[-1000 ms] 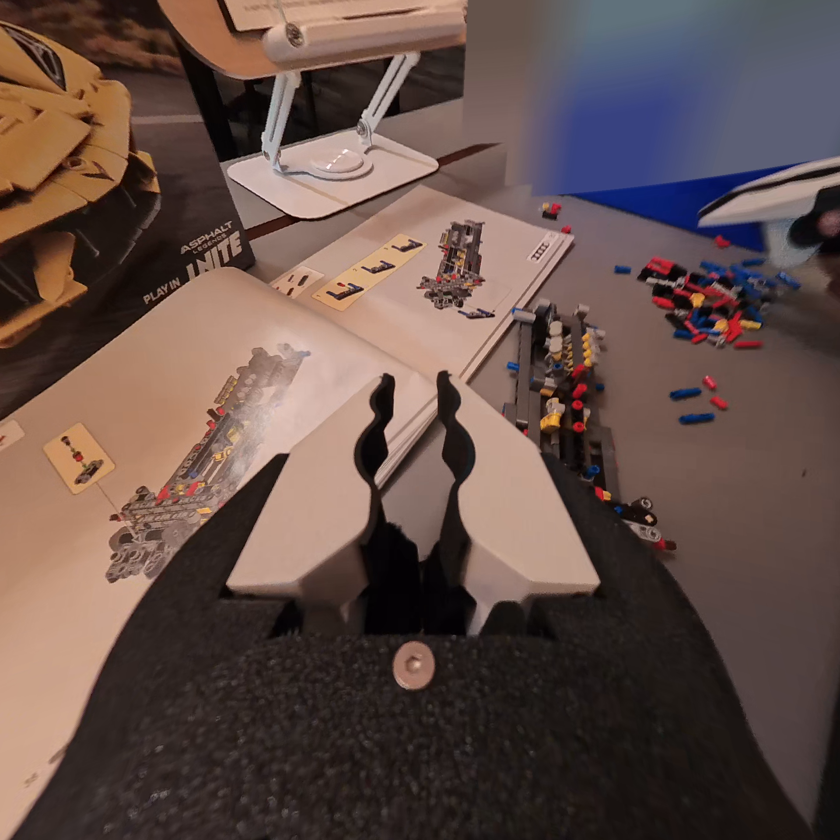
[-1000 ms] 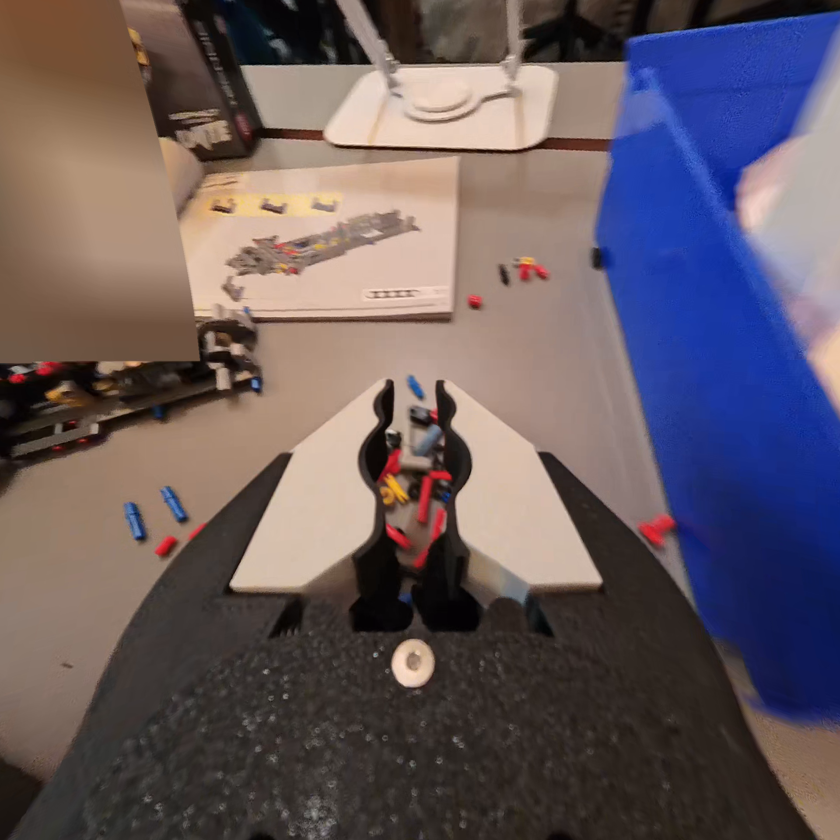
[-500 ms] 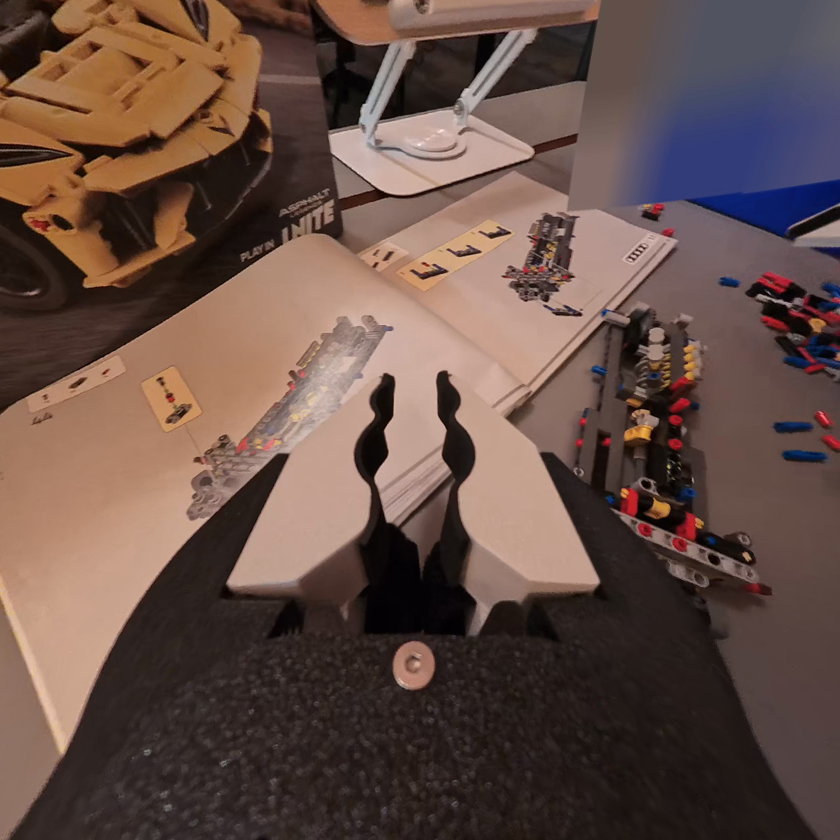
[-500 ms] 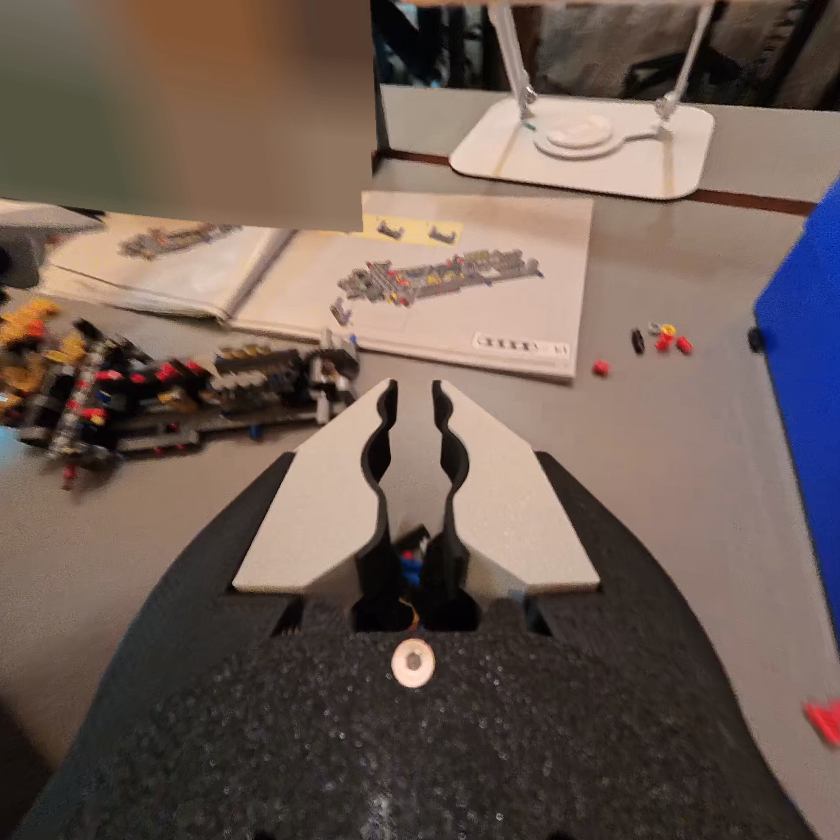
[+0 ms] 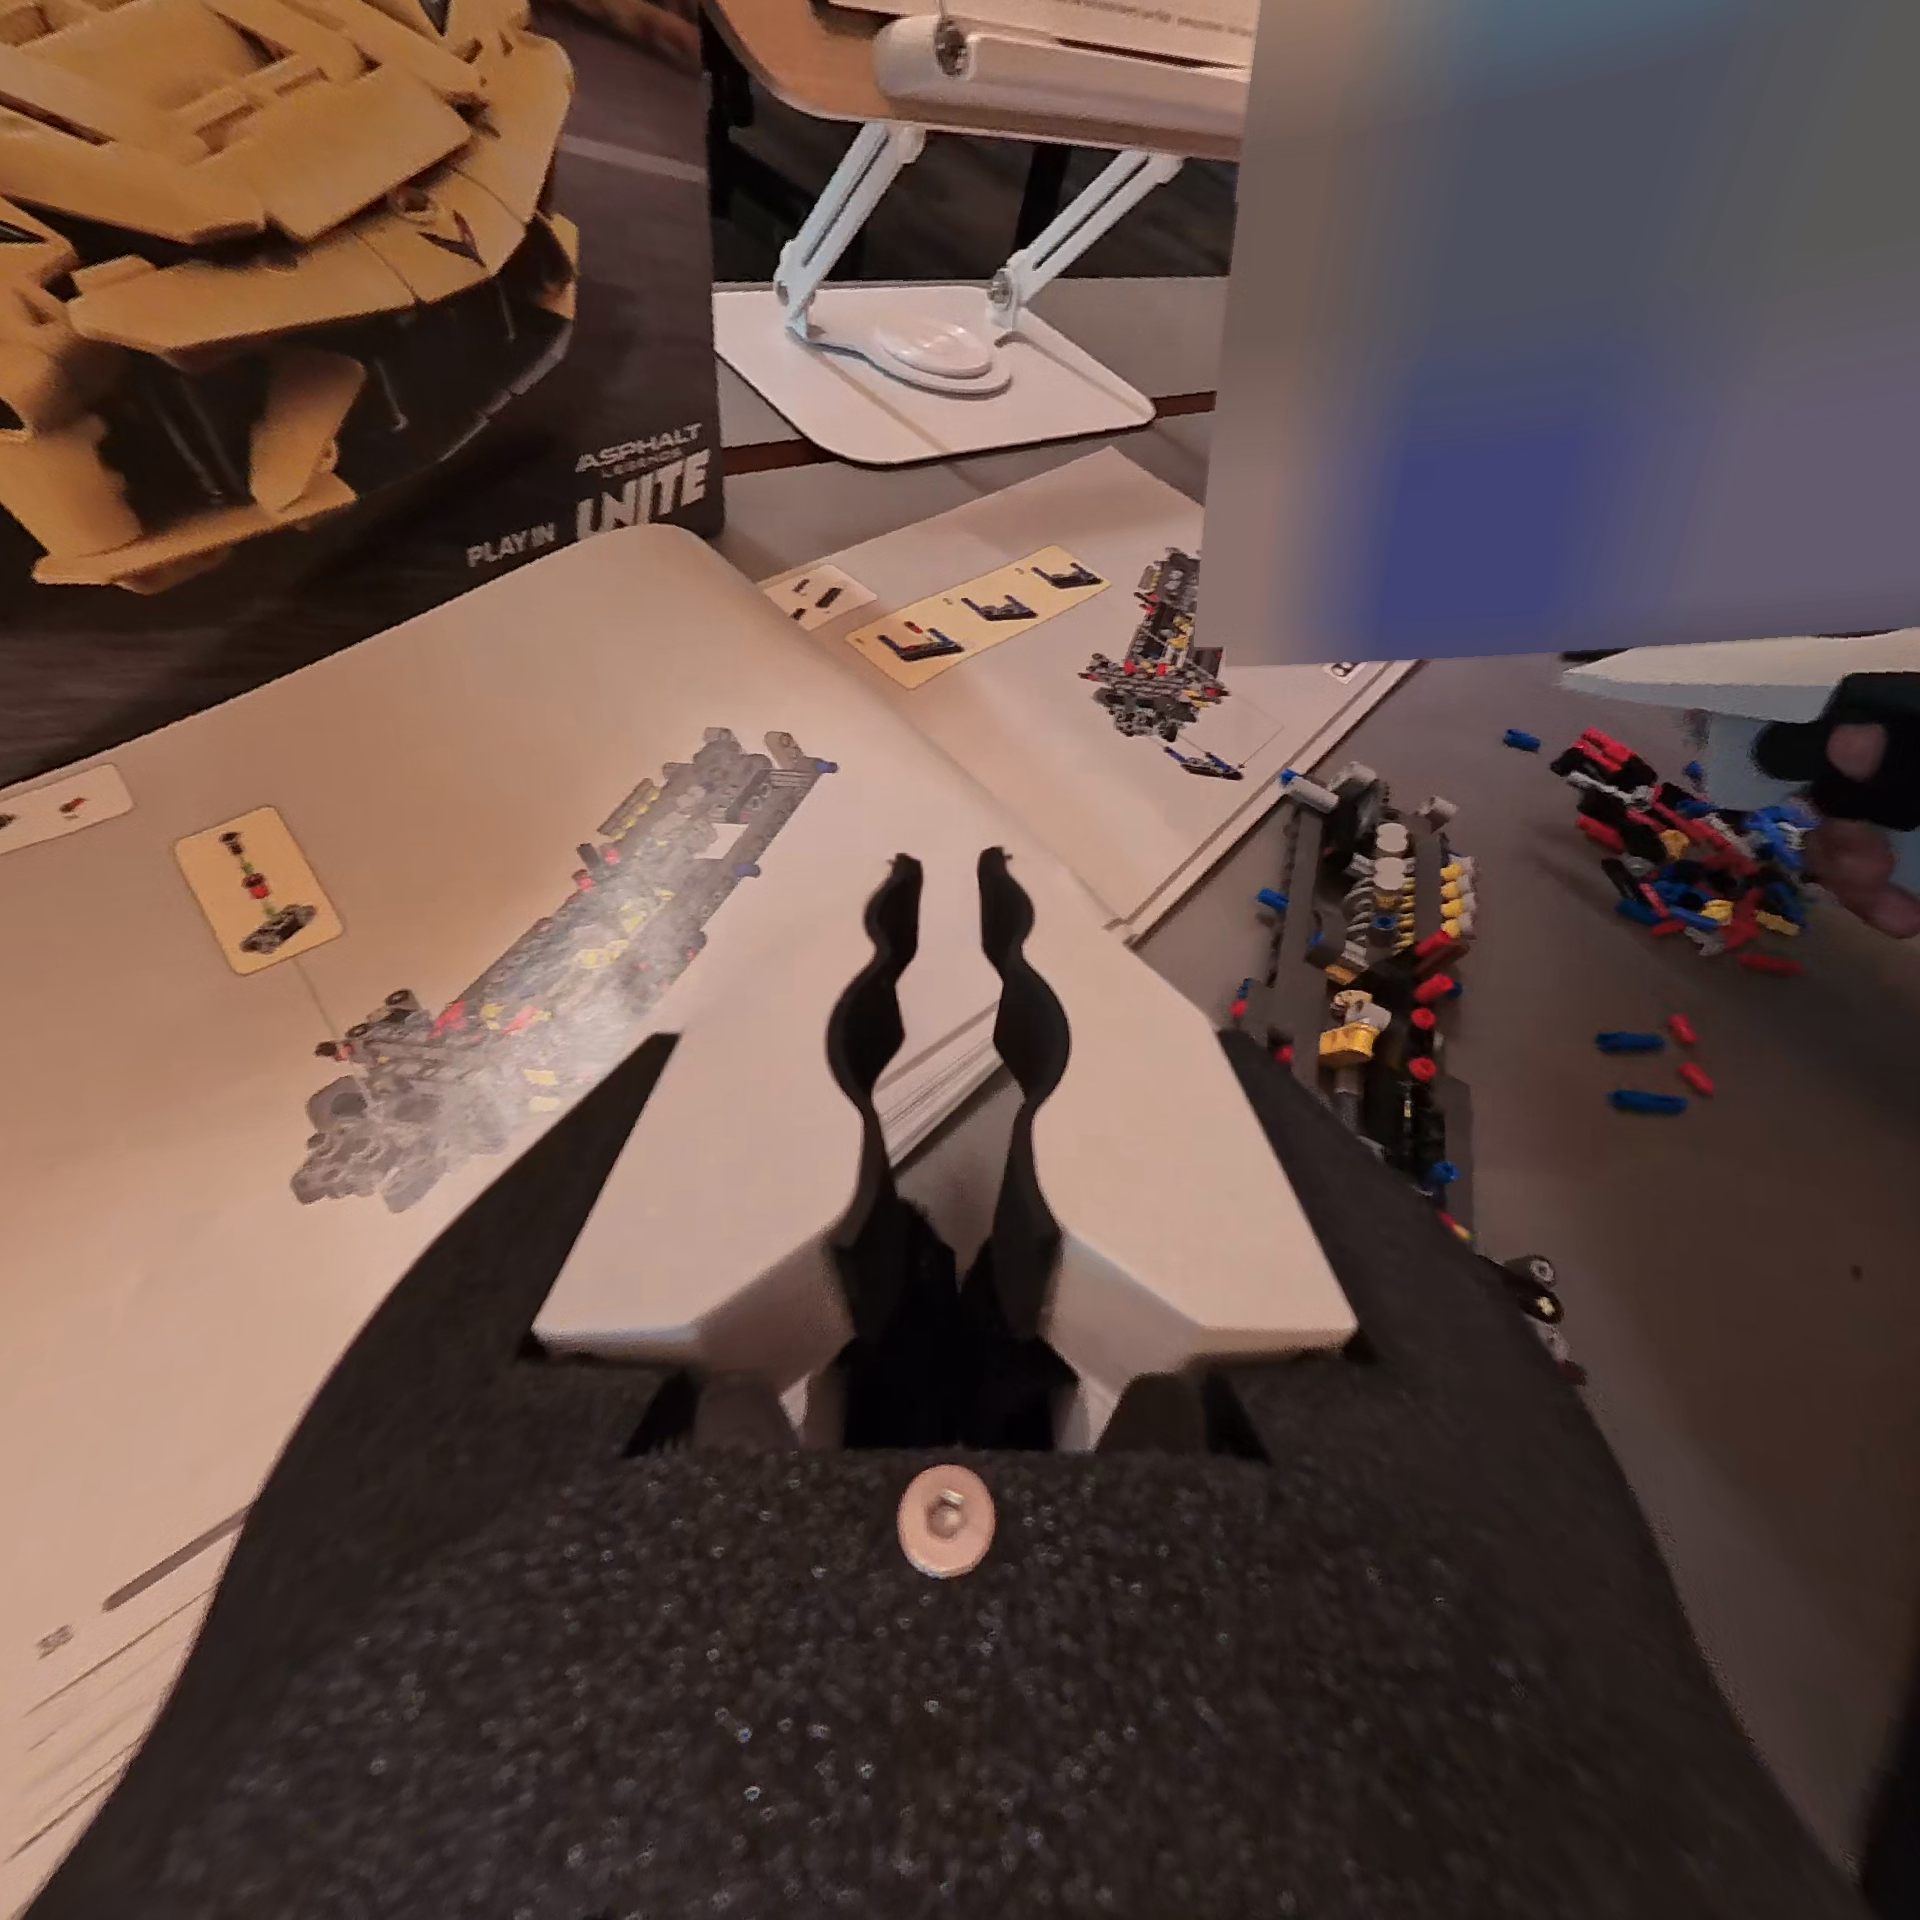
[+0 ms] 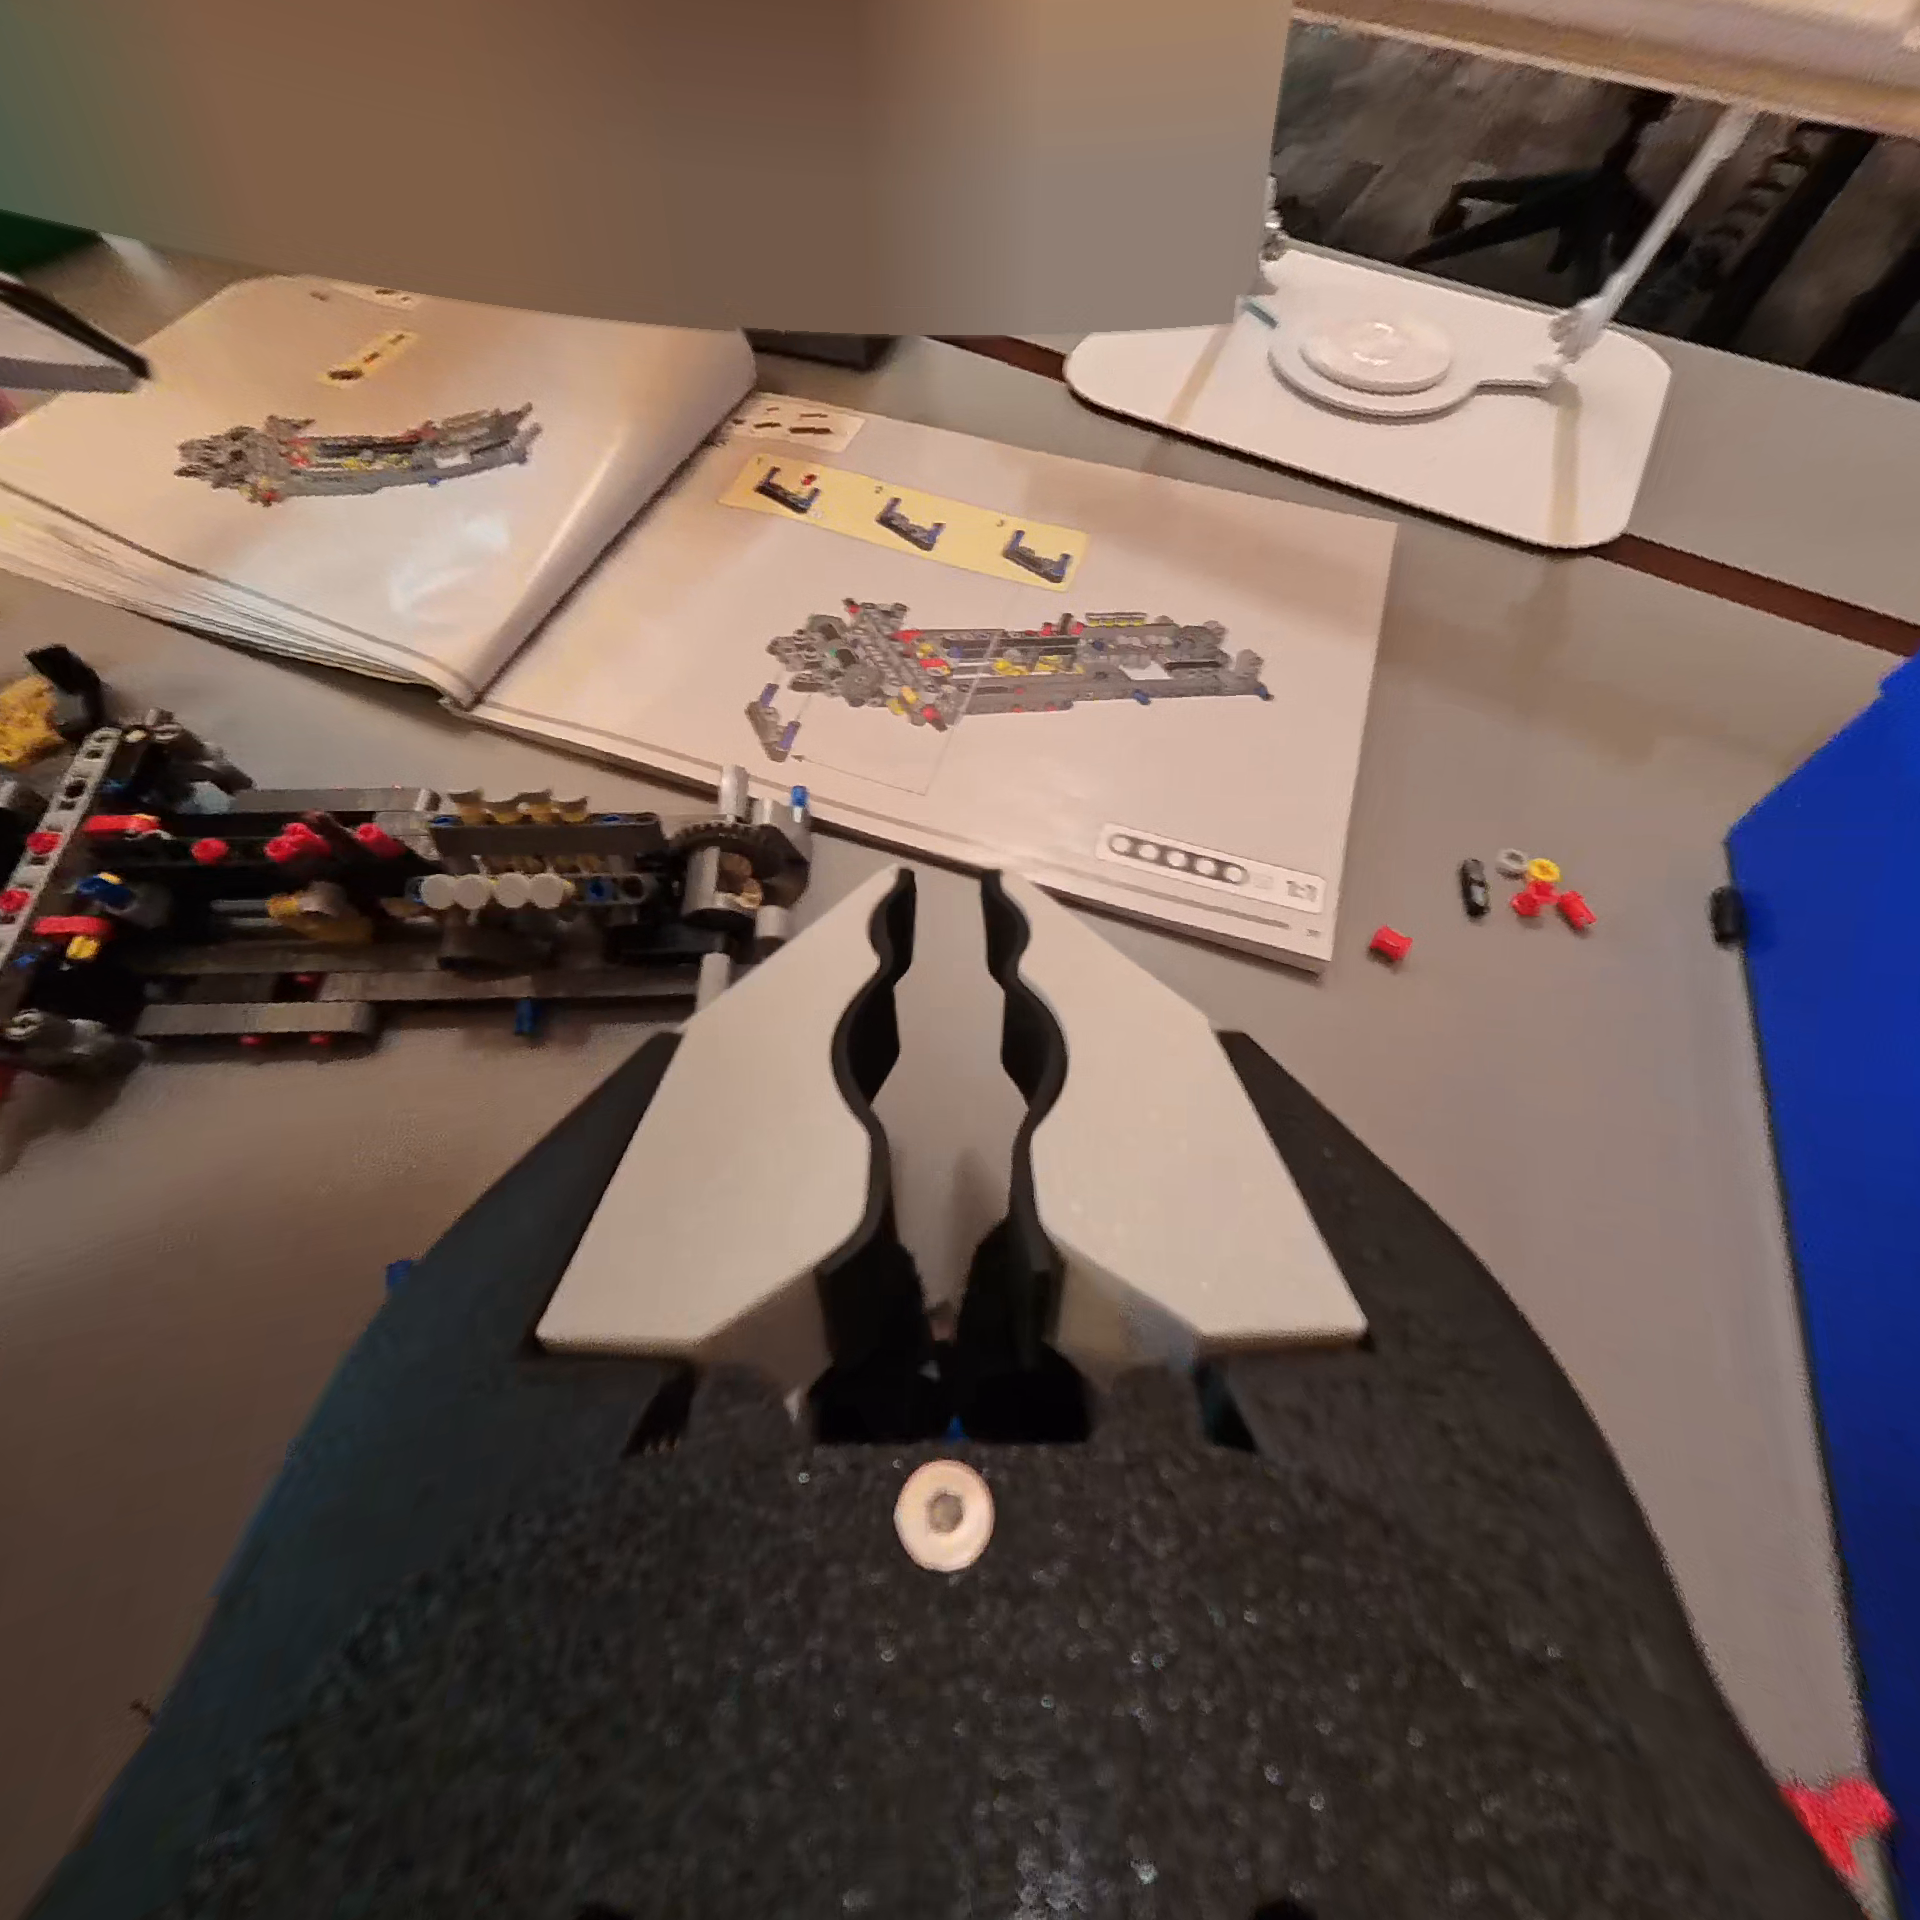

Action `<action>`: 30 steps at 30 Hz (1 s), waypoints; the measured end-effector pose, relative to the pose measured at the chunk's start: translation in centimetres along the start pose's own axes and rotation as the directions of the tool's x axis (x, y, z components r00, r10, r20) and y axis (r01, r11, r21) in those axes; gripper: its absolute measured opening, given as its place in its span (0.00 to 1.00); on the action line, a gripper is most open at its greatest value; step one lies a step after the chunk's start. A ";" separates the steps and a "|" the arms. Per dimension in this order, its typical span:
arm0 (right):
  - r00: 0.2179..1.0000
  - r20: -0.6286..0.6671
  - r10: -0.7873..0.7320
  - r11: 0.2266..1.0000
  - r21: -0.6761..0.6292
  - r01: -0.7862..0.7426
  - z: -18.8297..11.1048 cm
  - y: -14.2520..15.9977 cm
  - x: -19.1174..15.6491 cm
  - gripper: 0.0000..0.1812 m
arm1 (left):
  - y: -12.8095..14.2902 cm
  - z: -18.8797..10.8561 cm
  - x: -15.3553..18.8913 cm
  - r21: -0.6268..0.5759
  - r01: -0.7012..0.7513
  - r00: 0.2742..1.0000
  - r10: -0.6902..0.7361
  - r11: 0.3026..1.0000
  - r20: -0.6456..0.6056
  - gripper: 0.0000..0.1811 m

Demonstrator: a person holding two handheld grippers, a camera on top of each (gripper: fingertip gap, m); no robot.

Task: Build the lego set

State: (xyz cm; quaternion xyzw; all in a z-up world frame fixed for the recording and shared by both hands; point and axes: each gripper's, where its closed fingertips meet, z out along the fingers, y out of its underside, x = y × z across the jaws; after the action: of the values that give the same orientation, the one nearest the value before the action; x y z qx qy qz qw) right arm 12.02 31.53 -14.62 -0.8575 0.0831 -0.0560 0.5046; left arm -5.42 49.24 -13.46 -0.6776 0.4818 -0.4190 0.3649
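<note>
1. Left wrist view: the left gripper (image 5: pixel 945 857) hovers over the open instruction booklet (image 5: pixel 499 831), fingers slightly parted, grasping nothing.
2. Only this view shows the set's box (image 5: pixel 312 260) behind the booklet and the loose piece pile (image 5: pixel 1694 862) on the grey tabletop (image 5: pixel 1714 1299).
3. Right wrist view: the right gripper (image 6: pixel 948 878) is empty, fingers slightly parted, its tips just beside the partly built lego chassis (image 6: pixel 416 894).
4. Only this view shows the blue bin (image 6: pixel 1839 1143) and a few small pieces (image 6: pixel 1527 888) near it.
</note>
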 end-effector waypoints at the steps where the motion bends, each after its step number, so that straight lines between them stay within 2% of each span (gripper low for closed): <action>1: 0.999 -0.034 0.007 1.000 -0.003 -0.007 -0.4 0.1 0.7 0.08 | 0.0 0.0 -0.3 -0.002 -0.006 1.000 0.006 1.000 0.018 0.07; 4: 0.988 -0.127 0.091 0.994 -0.042 -0.097 -3.0 2.1 2.0 0.09 | -0.1 -0.2 -0.7 0.002 -0.014 0.999 0.014 1.000 0.046 0.09; 7: 0.972 -0.103 0.210 0.967 -0.123 -0.222 -6.0 4.7 -0.9 0.09 | -0.2 -0.3 -0.5 0.009 -0.039 0.998 0.039 0.999 0.056 0.10; 10: 0.968 -0.161 0.192 0.937 -0.263 -0.230 -8.0 7.5 -3.5 0.07 | -0.2 -0.3 -0.1 0.002 -0.103 0.992 0.102 0.995 0.075 0.10; 15: 0.937 -0.276 0.216 0.890 -0.339 -0.305 -7.4 10.3 -3.6 0.08 | -0.4 -0.4 1.0 0.012 -0.172 0.983 0.171 0.985 0.074 0.10; 19: 0.918 -0.339 0.207 0.889 -0.326 -0.321 -7.0 10.5 -2.4 0.07 | -0.7 -0.7 1.0 0.032 -0.169 0.983 0.166 0.985 0.077 0.10; 23: 0.924 -0.327 0.200 0.888 -0.337 -0.311 -6.4 10.4 -2.5 0.08 | -0.9 -0.8 0.7 0.043 -0.128 0.990 0.125 0.991 0.066 0.10; 24: 0.924 -0.331 0.191 0.889 -0.340 -0.306 -6.4 10.4 -2.5 0.04 | -0.7 -0.8 0.6 0.039 -0.120 0.991 0.117 0.992 0.064 0.10; 27: 0.930 -0.317 0.184 0.890 -0.347 -0.294 -6.7 10.5 -2.7 0.04 | -0.4 -0.5 0.4 0.022 -0.126 0.990 0.124 0.992 0.068 0.10; 30: 0.952 -0.232 0.202 0.902 -0.334 -0.273 -7.5 10.0 -4.1 0.04 | -0.1 -0.3 0.4 0.009 -0.150 0.986 0.149 0.989 0.081 0.10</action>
State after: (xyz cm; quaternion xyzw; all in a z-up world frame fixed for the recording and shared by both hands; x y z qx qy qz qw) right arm 5.76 21.20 -19.75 -0.9095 0.2443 -0.0599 0.3308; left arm -5.62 48.89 -13.16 -0.6531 0.5131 -0.3666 0.4194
